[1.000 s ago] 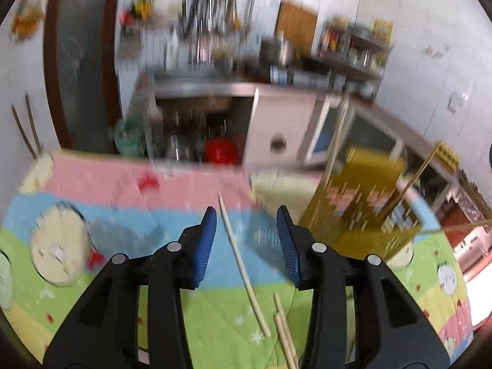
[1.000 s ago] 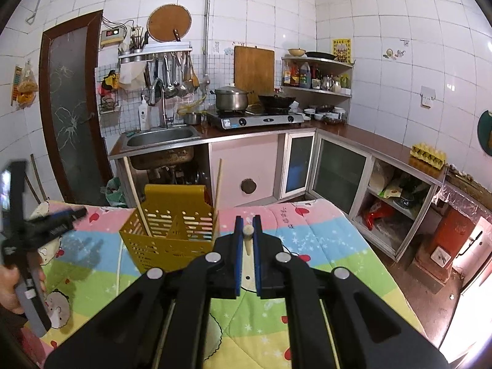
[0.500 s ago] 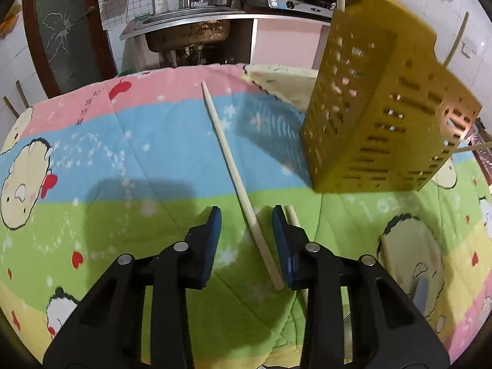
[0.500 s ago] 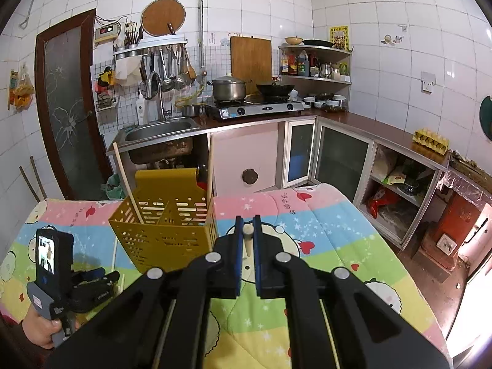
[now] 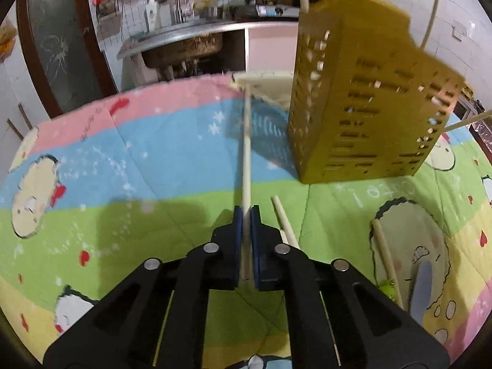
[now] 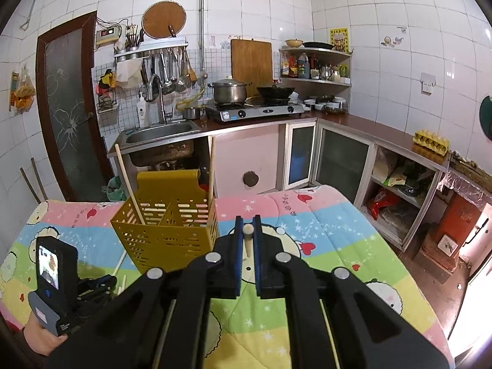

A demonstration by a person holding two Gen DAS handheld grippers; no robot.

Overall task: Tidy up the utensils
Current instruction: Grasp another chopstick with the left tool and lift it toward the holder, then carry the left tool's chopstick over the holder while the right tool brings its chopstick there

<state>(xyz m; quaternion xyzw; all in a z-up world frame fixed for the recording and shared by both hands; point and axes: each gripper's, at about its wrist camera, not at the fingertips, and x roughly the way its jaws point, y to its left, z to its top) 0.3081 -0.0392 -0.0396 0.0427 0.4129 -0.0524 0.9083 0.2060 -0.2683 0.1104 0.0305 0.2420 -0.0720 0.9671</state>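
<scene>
A chopstick (image 5: 246, 153) is lying on the quilt (image 5: 153, 160) left of the utensil basket (image 5: 363, 107), two more chopsticks (image 6: 126, 181) standing inside it

1. The yellow basket (image 5: 363, 101) stands on the quilt (image 5: 147, 160) close ahead and to the right of the left gripper (image 5: 246, 212), blocking that side.
2. Chopsticks (image 6: 130, 184) lean out of its open top.
3. Loose chopsticks (image 5: 284, 221) lie beside the gripper's right.
4. The quilt to its left is bare.

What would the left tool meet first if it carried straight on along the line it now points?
Probably the quilt itself: the left tool, shut on a chopstick, points down at the bare blue stripe. The yellow basket stands to the right of that line, though depth is hard to judge.
</scene>
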